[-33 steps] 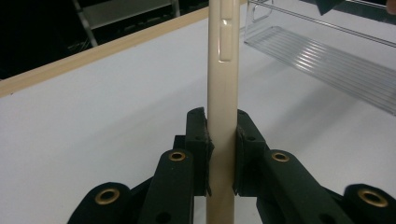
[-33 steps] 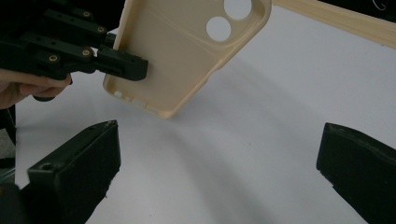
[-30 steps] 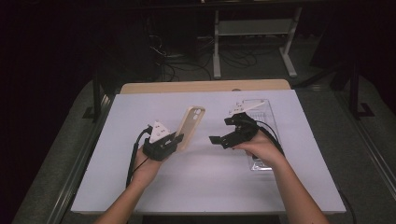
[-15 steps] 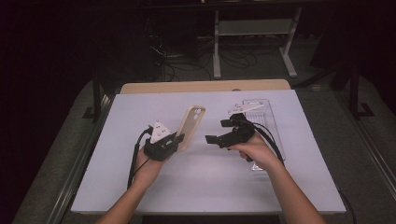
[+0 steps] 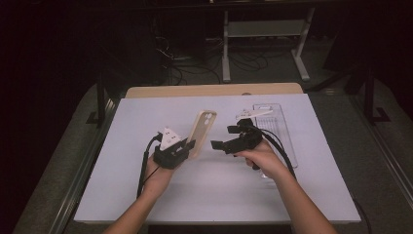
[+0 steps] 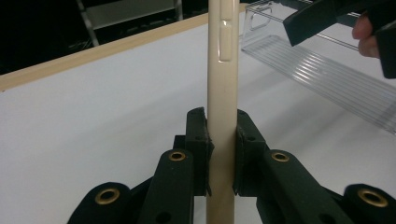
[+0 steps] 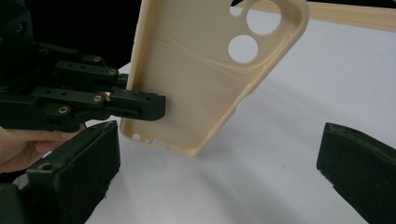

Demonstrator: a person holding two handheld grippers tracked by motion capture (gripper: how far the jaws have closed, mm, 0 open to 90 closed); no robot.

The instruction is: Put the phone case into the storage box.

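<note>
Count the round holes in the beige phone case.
2. Both sit at the camera end of the phone case: a small hole, and a larger hole nearer the end, partly cut off.

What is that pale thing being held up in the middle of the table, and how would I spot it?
Start at the white table and find the left gripper near its middle. Clamped in it, held up off the table, is a cream phone case, empty, with round camera holes at its top end. The clear plastic tray to its right lies flat and see-through.
</note>
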